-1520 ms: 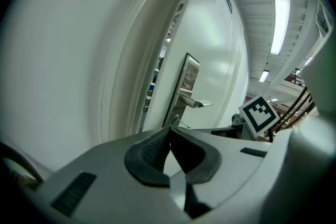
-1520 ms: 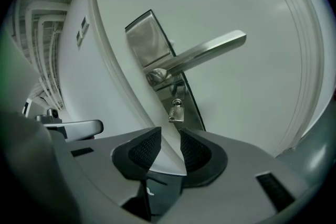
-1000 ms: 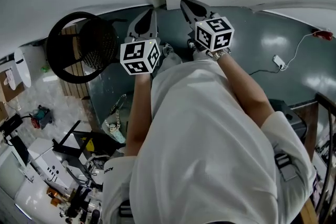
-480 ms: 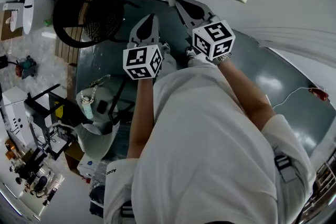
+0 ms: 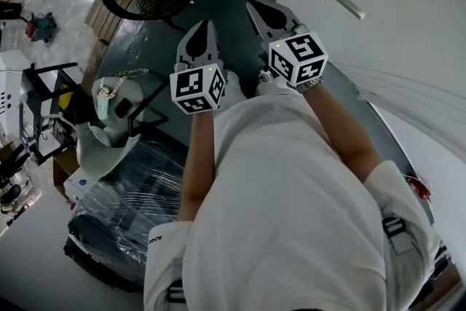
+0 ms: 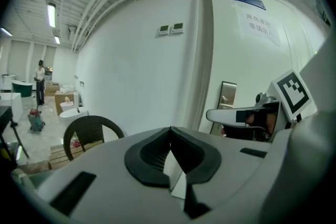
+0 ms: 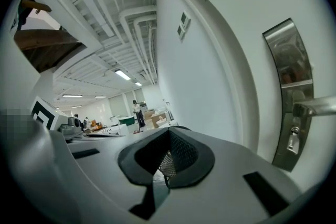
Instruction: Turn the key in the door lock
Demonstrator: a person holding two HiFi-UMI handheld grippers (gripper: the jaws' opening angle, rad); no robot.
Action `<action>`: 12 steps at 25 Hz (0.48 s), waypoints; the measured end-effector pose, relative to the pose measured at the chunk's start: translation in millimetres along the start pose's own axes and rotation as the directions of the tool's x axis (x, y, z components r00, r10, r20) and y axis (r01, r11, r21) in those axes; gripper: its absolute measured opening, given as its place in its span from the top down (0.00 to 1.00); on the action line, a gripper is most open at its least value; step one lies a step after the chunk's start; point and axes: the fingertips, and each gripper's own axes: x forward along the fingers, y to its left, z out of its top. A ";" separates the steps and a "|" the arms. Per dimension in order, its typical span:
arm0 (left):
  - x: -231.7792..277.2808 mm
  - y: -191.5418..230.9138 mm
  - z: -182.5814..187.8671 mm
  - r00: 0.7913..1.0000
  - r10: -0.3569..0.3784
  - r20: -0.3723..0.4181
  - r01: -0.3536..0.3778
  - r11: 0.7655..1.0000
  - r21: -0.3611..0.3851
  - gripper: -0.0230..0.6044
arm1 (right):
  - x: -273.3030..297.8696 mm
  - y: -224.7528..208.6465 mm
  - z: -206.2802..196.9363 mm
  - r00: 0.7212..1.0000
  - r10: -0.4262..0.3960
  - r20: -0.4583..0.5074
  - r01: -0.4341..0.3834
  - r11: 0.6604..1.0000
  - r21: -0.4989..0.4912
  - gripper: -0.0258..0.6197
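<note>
Jaws of the left gripper closed tip to tip, nothing between; jaws of the right gripper likewise shut and empty; both held ahead of the person's body, well apart from the door; steel lock plate near the door's edge, lever handle across it, and beneath that what seems the key at the keyhole, too small to confirm; no contact with lock or key. Step in hand, as judged: transit near the lock, fitting equally a reach toward the key or a drawing-off after a turn; no next move settled by these views. Writing: paper notice on the door, two lines of characters, unreadable; sleeve print, only "Aco" legible; square patterns on each marker cube.
</note>
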 end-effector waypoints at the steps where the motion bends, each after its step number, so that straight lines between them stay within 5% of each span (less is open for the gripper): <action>1: -7.9 4.9 0.8 1.000 0.026 0.009 -0.026 1.000 -0.001 0.95 | 1.2 7.5 -0.9 1.000 0.019 -0.004 -0.019 1.000 -0.006 0.96; 12: -54.8 66.9 3.3 0.978 0.183 0.095 -0.185 0.983 0.006 0.95 | 34.9 72.7 -9.8 0.994 0.110 -0.014 -0.111 0.992 -0.062 0.96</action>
